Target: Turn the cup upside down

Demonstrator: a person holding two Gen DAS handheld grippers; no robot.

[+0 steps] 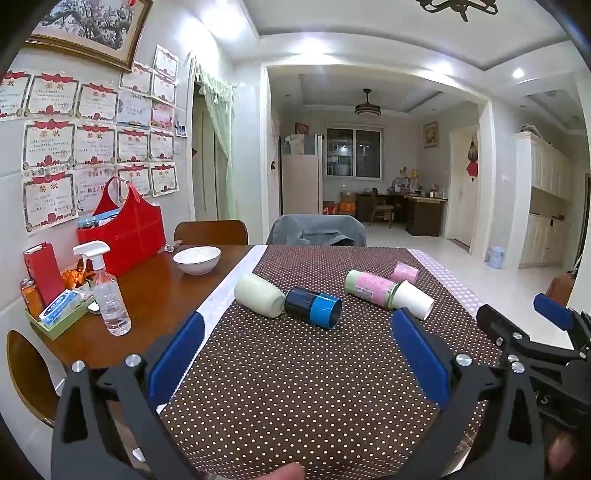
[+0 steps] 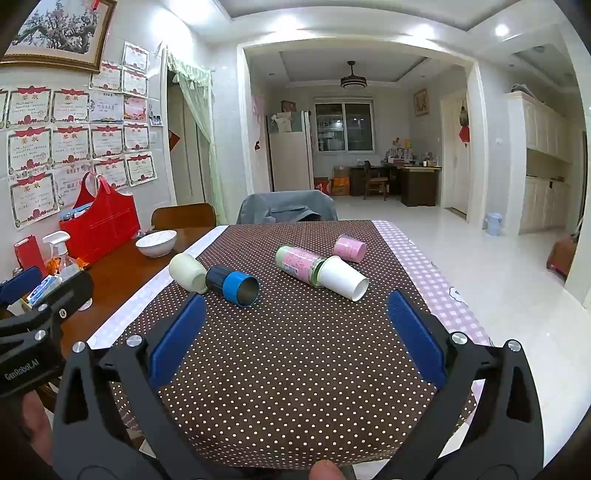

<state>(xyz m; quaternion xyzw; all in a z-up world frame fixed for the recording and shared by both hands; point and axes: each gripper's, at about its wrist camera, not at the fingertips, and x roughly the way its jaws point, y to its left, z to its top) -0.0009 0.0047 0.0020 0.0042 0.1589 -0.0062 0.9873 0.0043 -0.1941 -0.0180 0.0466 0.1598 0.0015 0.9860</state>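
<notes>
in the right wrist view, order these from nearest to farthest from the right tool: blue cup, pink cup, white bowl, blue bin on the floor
From the right tool:
1. blue cup, lying just ahead, slightly left
2. pink cup, farther up the cloth, right
3. white bowl, on bare wood, far left
4. blue bin, across the floor, right

Cups (image 1: 313, 306) lying mid-tablecloth (image 1: 295, 387) (all on their sides), bowl (image 1: 197, 259) left, behind them.

White tiled wall (image 1: 207, 122) on left, covered with certificates (image 1: 96, 144) under framed picture (image 1: 88, 29). Wooden table (image 1: 155, 295) with dotted cloth (image 1: 295, 369); 2 chairs behind, 1 under grey jacket (image 2: 288, 208). Glossy pale floor (image 2: 480, 280). Far room: dark window (image 2: 343, 127), fridge (image 2: 290, 155), desk (image 2: 413, 181), ceiling lamp (image 1: 367, 107).
</notes>
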